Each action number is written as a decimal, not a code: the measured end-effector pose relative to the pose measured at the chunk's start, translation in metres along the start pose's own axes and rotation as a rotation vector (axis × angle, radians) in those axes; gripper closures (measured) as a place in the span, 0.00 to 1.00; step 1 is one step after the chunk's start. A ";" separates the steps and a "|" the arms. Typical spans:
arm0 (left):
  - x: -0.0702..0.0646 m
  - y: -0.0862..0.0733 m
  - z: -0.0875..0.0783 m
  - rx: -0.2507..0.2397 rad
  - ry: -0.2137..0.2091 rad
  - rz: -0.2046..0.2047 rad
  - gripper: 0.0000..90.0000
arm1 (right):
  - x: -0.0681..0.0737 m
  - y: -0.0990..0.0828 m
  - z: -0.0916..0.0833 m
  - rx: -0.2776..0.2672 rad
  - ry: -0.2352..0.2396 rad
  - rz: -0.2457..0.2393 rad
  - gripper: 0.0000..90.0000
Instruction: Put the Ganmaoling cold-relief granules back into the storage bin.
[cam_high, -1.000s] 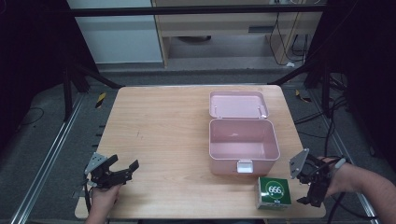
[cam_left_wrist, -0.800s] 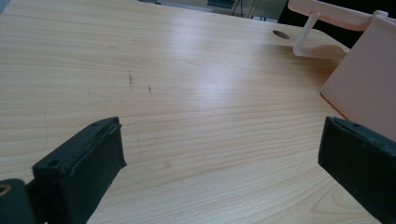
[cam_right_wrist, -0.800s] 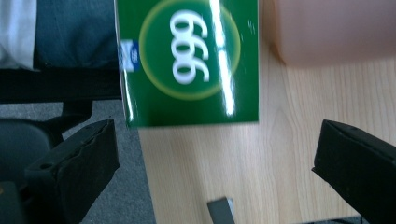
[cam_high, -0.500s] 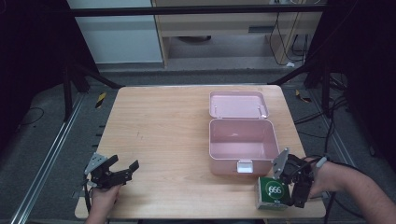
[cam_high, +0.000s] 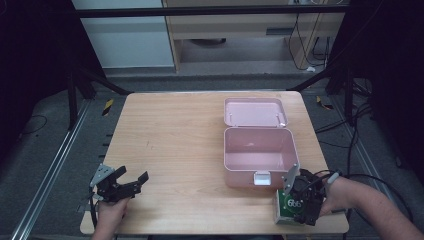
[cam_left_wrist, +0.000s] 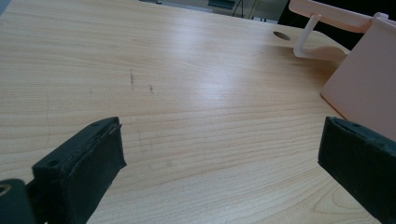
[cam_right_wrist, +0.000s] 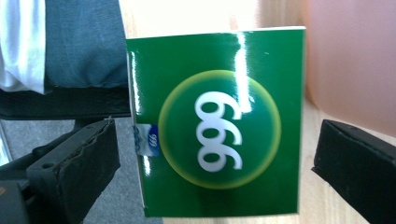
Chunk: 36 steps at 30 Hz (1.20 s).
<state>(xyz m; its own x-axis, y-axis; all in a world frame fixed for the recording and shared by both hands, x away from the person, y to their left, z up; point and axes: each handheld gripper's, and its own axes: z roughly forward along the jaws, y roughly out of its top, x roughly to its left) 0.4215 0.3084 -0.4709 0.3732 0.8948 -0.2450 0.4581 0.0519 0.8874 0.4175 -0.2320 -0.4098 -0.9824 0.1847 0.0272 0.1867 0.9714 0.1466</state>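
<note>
In the high view, your right gripper sat at the lower right of the frame, over the green box that stood at the near right corner of the table. The box was just below the front wall of the open pink case, near its white latch. In the right gripper view the green box took up the centre of the frame, its white "999" figures turned sideways inside a yellow-ringed circle. Your right gripper was spread wide: one jaw stood at the lower left and the other at the lower right, each clear of the box's edges, with the box between them. The pink case showed at the upper right there.

Your left gripper lay at the lower left of the high view, low over the table near its front edge. In the left gripper view, your left gripper was also spread wide over bare wood, with the pink case at the right edge.
</note>
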 end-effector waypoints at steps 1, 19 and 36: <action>0.000 0.000 0.000 0.000 -0.001 0.001 0.00 | 0.001 0.000 0.002 -0.001 0.002 -0.001 0.00; 0.001 0.000 0.000 -0.002 -0.007 -0.002 0.00 | 0.003 0.013 0.025 0.125 -0.024 -0.045 0.17; 0.001 0.000 0.000 -0.002 -0.008 -0.005 0.00 | 0.009 0.014 0.007 0.102 -0.008 -0.050 0.20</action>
<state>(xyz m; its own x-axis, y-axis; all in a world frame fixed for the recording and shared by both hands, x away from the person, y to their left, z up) 0.4217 0.3090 -0.4710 0.3772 0.8909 -0.2530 0.4589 0.0575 0.8866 0.4116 -0.2153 -0.4148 -0.9905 0.1368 0.0148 0.1373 0.9895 0.0458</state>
